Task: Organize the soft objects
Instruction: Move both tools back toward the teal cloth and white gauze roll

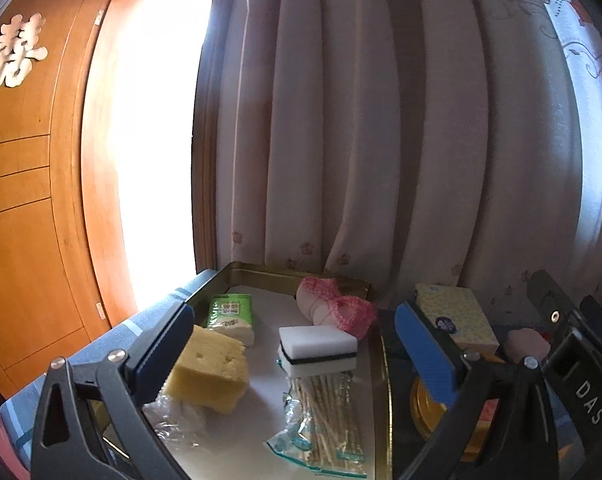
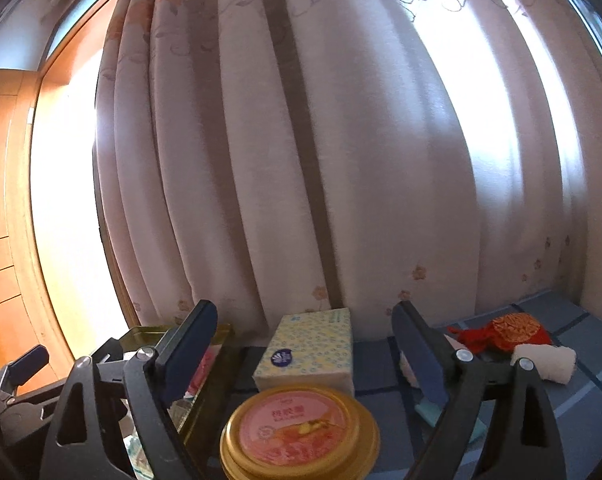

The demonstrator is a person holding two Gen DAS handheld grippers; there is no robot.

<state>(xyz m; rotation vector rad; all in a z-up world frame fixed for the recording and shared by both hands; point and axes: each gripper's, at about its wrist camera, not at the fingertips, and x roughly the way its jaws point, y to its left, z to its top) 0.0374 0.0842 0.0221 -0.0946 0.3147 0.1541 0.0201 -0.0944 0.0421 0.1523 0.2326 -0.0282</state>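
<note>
Open right gripper (image 2: 305,344) frames the tissue pack (image 2: 307,354); perhaps untouched.

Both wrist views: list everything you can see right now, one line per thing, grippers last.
tray: one, gold metal, on the blue cloth
cheese-shaped sponge: one, yellow, tray's near left
tissue pack: one, green and white, behind that sponge
layered sponge: one, white with a dark band, tray's middle
stick packet: one, clear wrap, in front of it
lace-trimmed item: one, pink and white, tray's far side
tissue box: one, yellow patterned, right of the tray
round tin: one, gold rim, pink lid
pouch: one, red and gold
rolled cloth: one, white
left gripper: open
right gripper: open
</note>
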